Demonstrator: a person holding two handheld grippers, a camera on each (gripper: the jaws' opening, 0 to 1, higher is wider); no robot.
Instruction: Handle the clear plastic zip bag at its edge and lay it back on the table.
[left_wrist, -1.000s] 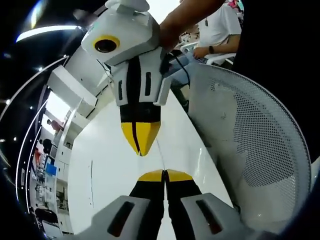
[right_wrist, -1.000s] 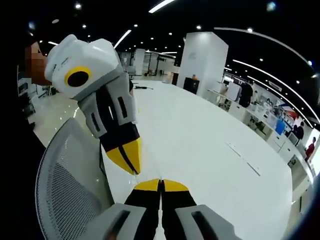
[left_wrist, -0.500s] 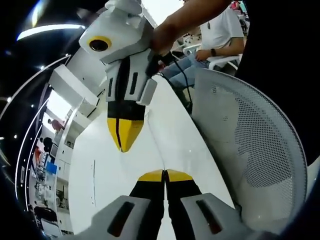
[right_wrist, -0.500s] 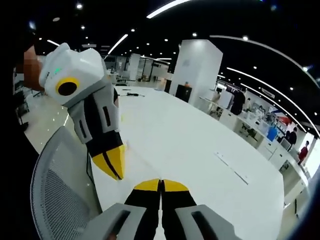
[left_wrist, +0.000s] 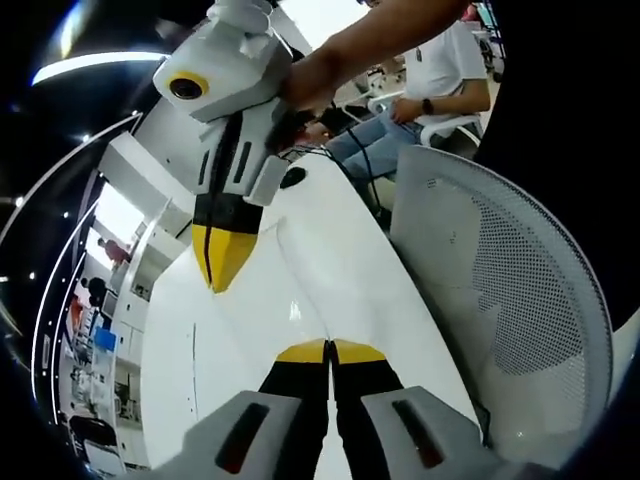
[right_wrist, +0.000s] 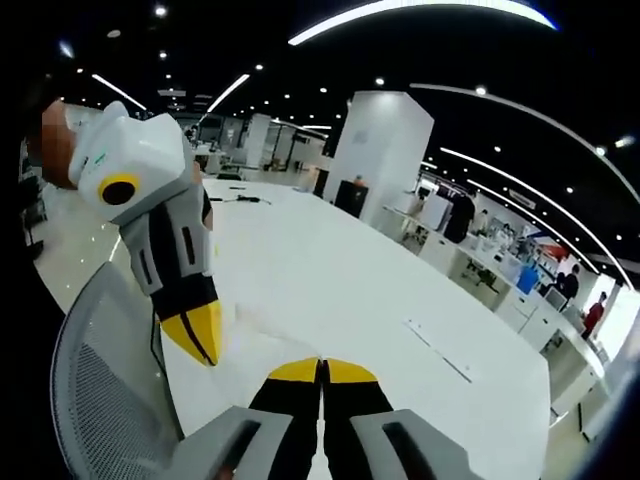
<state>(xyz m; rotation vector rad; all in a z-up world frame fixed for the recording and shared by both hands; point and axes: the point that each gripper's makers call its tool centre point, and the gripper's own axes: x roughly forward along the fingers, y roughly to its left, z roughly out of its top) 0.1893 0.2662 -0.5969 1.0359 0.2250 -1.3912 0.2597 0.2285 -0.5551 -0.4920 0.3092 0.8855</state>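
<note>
The clear zip bag (left_wrist: 293, 308) is barely visible, showing as a faint glinting film over the white table (left_wrist: 340, 230). One thin edge of it runs down into my left gripper (left_wrist: 330, 350), whose yellow-tipped jaws are pressed shut on it. My right gripper (left_wrist: 222, 272) hangs above the table to the upper left of the left one. It is shut, held by a hand, and I cannot tell whether any film is in it. In the right gripper view my right gripper (right_wrist: 322, 368) is shut at the bottom, with the left gripper (right_wrist: 200, 338) to its left.
A white mesh chair back (left_wrist: 510, 290) stands close at the table's near edge; the same chair back (right_wrist: 100, 400) also shows in the right gripper view. A seated person (left_wrist: 440, 70) and a black cable (left_wrist: 365, 165) are at the table's far end. A slot (right_wrist: 438, 352) lies in the wide tabletop.
The two grippers have moved apart: in the left gripper view the right gripper has drawn away to the upper left. Both stay shut.
</note>
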